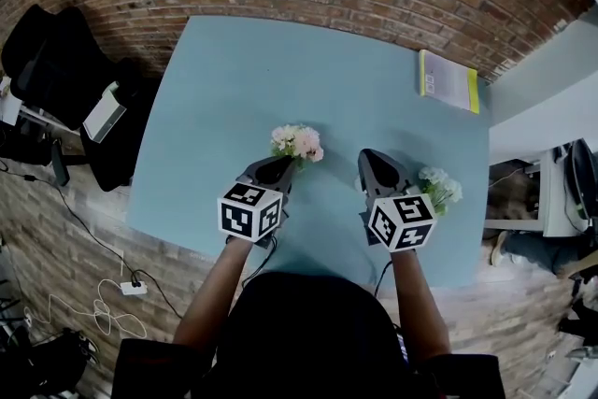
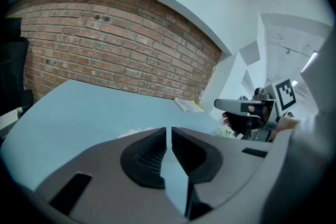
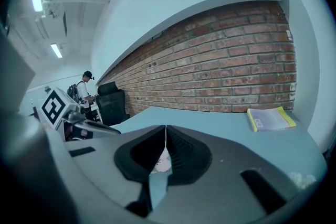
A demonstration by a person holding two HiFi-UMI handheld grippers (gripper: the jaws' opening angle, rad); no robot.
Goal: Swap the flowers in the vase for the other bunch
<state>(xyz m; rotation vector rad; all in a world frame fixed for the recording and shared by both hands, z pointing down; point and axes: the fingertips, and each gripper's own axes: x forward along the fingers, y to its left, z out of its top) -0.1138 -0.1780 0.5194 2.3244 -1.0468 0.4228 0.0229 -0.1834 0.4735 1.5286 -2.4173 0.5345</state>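
On a pale blue table (image 1: 280, 70) by a brick wall, the left gripper (image 1: 278, 167) and right gripper (image 1: 374, 160) are both closed and empty, with pink flowers (image 1: 297, 142) just ahead of the left and a white bunch (image 1: 439, 188) beside the right; the left likely needs to open first and take the stems low.

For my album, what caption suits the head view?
Over a table: shut left gripper by pink flowers, shut right gripper by white flowers.
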